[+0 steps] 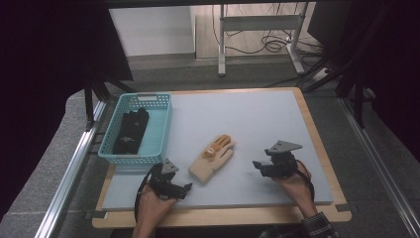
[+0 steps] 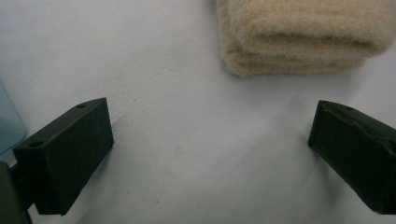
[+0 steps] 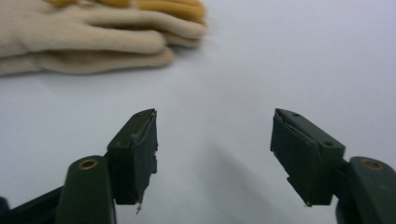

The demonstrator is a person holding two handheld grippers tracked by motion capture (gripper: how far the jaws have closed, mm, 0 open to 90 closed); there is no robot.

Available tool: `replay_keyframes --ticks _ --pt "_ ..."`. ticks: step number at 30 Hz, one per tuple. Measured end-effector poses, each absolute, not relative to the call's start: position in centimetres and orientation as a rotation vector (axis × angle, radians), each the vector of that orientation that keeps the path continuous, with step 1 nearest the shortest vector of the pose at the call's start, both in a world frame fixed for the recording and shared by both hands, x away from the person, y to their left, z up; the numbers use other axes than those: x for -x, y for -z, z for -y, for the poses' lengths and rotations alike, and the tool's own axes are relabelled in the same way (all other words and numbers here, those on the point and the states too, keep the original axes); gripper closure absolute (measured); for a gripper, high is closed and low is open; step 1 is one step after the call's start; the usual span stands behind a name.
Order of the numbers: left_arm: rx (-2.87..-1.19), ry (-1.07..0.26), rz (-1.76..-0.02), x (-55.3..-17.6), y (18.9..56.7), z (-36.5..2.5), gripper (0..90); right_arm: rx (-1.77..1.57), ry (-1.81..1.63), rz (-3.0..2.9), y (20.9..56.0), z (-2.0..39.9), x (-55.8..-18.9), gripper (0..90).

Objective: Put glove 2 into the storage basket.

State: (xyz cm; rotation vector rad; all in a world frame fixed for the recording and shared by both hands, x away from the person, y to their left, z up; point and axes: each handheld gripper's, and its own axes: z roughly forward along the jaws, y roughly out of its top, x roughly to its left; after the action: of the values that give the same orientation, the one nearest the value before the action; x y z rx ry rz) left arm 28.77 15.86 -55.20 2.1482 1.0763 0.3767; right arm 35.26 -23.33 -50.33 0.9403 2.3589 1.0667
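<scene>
Fuzzy knit glove [image 1: 213,158], cream w/ orange fingers, frame ctr on matte grey mat [image 1: 257,119]. Left gripper [image 1: 187,189] jaws wide, empty; right gripper [image 1: 257,165] jaws wide, empty. Teal lattice plastic basket [image 1: 161,129] upper left.

My left hand [image 1: 151,208] comes in from the bottom edge of the high view and holds the left gripper [image 1: 187,187] low over the mat, pointing to the right, and in the left gripper view its two black jaws stand wide apart with nothing between them. My right hand [image 1: 293,186], with a plaid sleeve [image 1: 319,227] at the wrist, holds the right gripper [image 1: 256,164] pointing to the left, its grey three-cornered plate [image 1: 283,147] on top. In the right gripper view its jaws are spread and hold nothing.
</scene>
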Motion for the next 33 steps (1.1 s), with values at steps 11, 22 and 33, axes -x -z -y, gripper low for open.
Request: replay_keyframes --ticks 11,22,33 --pt "-2.147 -0.377 -1.074 -28.8 55.2 -15.9 0.0 -1.04 -0.986 -2.321 51.8 26.5 -35.8 21.1" --pt "-2.147 -0.378 -1.073 -28.7 55.2 -15.9 0.2 -1.103 -0.97 -2.338 53.0 27.3 -36.4 12.5" --pt "-2.166 -0.357 -1.064 -28.8 54.7 -15.8 2.7 -1.101 -0.958 -2.329 53.1 27.3 -36.3 11.1"
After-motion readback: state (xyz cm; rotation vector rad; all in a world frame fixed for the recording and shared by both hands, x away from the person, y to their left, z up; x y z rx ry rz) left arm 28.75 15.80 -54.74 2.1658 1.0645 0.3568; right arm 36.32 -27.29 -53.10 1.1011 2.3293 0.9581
